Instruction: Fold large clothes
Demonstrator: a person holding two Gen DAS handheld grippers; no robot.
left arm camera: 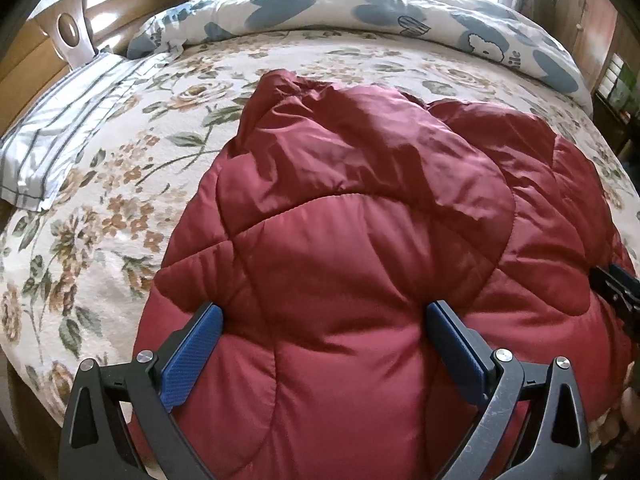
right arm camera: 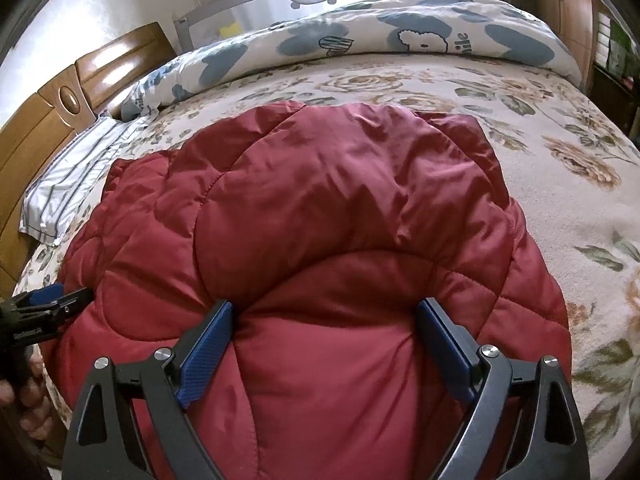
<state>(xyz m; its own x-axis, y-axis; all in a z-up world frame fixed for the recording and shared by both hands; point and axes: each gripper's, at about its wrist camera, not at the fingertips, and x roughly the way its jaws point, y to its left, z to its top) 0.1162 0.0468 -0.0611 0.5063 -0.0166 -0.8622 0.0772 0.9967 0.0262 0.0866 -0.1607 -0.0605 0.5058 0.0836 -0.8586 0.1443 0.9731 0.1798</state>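
A dark red quilted padded jacket (left arm camera: 360, 220) lies on the flower-patterned bedspread (left arm camera: 152, 128), partly folded over itself. It also shows in the right wrist view (right arm camera: 320, 208). My left gripper (left arm camera: 324, 312) is wide open, its blue pads (left arm camera: 196, 356) resting on the near part of the jacket. My right gripper (right arm camera: 324, 308) is wide open too, its blue pads (right arm camera: 208, 352) pressed on the jacket's near edge. Neither holds fabric. The right gripper shows at the right edge of the left wrist view (left arm camera: 616, 292). The left gripper shows at the left edge of the right wrist view (right arm camera: 44, 304).
A striped white cloth (left arm camera: 60, 132) lies at the bed's left side by the wooden headboard (left arm camera: 48, 40). A rolled white-and-blue cartoon duvet (left arm camera: 360, 12) lies along the far side. Bare bedspread (right arm camera: 580, 184) stretches to the right. A wooden cabinet (right arm camera: 572, 0) stands at the far right.
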